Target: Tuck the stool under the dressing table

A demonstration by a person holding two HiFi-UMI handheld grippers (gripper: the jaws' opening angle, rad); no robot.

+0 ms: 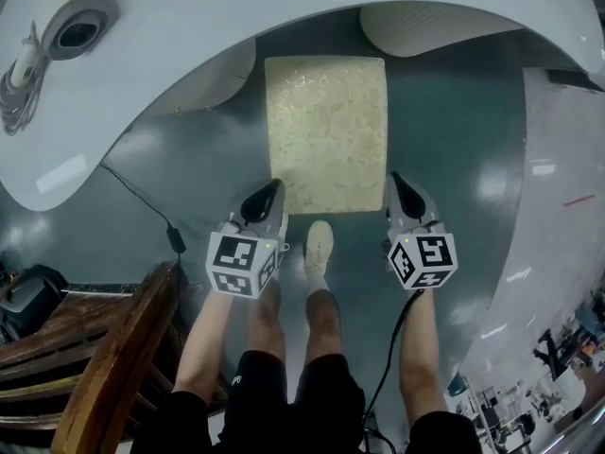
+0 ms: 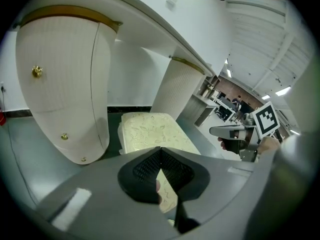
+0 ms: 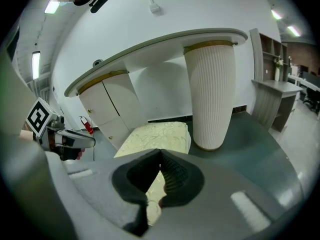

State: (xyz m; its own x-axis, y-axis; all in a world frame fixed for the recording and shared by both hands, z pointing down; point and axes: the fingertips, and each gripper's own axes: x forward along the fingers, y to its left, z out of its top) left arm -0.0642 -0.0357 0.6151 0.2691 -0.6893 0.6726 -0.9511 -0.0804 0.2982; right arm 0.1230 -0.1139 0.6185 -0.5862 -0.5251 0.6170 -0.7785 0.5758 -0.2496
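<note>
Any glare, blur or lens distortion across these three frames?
Head view: the fisheye bows the dressing table edge, there are pale glare patches on the floor at the right, and the stool is sharp. Left gripper view: dark vignette corners, left gripper slightly soft. Right gripper view: same vignette, ceiling light blown out, right gripper slightly soft.

Stool (image 1: 326,130) on floor in front of bench (image 1: 189,26), far end btw L cabinet leg (image 1: 203,83) & R round leg (image 1: 425,26). Left tongs (image 1: 275,185) at stool's near-L corner, right tongs (image 1: 394,178) at near-R corner. Foot (image 1: 319,247) btw them, just behind stool. Roll (image 1: 76,22) on bench, far L. Wooden chair (image 1: 104,348) to person's L.
</note>
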